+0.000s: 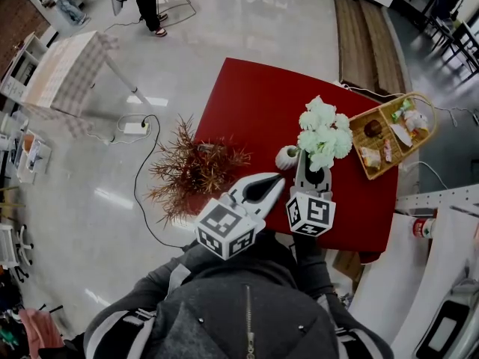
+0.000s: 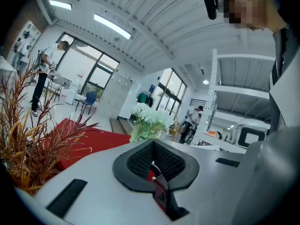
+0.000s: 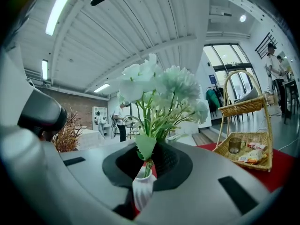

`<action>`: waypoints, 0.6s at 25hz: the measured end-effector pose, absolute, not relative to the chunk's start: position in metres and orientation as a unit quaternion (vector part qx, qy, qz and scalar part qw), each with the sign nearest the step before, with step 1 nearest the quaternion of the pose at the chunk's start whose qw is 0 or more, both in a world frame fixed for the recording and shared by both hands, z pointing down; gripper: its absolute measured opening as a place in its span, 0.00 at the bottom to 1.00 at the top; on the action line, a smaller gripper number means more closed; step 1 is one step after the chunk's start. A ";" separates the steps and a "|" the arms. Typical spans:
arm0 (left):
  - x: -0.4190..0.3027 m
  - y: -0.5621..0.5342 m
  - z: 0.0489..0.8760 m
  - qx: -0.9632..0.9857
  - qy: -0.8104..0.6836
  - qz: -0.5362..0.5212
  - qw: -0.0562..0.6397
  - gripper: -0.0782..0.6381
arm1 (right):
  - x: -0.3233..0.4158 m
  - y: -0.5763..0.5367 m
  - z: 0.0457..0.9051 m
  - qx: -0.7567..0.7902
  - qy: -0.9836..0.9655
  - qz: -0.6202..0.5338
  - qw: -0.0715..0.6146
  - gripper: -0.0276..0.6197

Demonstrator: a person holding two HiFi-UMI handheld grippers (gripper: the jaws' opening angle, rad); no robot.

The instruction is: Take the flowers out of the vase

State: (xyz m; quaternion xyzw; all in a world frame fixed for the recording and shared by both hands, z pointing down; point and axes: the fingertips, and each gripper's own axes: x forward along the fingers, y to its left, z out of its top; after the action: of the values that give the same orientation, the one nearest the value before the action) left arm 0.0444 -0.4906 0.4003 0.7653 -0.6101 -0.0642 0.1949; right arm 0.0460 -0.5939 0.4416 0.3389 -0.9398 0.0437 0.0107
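Note:
A bunch of white flowers point(image 1: 323, 133) stands in a small ribbed white vase point(image 1: 287, 156) on the red table point(image 1: 254, 96). My right gripper point(image 1: 303, 158) reaches in at the foot of the bunch. In the right gripper view its jaws are closed round the green stems point(image 3: 149, 165) just above the vase point(image 3: 142, 191), with the blooms point(image 3: 159, 86) rising beyond. My left gripper point(image 1: 278, 178) hangs just left of the vase, apart from it. In the left gripper view its jaws point(image 2: 152, 142) are shut with nothing in them, and the flowers point(image 2: 150, 121) show beyond.
A bushy dried reddish plant point(image 1: 196, 167) stands at the table's left edge, close to my left gripper. A wicker basket point(image 1: 393, 133) with snacks and a cup sits at the right of the table. People stand farther off in the room.

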 end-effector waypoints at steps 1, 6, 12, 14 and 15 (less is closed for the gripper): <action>0.045 -0.491 0.400 0.766 -0.609 -0.064 0.195 0.12 | 0.047 -0.594 0.440 0.339 -0.940 0.042 0.010 0.09; 0.047 -0.492 0.401 0.772 -0.602 -0.065 0.195 0.12 | 0.047 -0.589 0.425 0.333 -0.943 0.011 0.007 0.09; 0.048 -0.494 0.401 0.777 -0.594 -0.067 0.197 0.12 | 0.045 -0.580 0.411 0.322 -0.947 -0.009 0.008 0.09; 0.048 -0.495 0.401 0.779 -0.592 -0.068 0.197 0.12 | 0.045 -0.579 0.404 0.320 -0.947 -0.011 0.006 0.09; 0.048 -0.496 0.401 0.780 -0.591 -0.068 0.197 0.12 | 0.045 -0.578 0.401 0.319 -0.947 -0.014 0.006 0.09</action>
State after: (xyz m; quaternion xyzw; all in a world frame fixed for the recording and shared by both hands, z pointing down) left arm 0.0484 -0.4955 0.4008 0.7796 -0.5905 -0.0681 0.1970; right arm 0.0447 -0.5785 0.4013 0.3195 -0.9475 -0.0138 0.0057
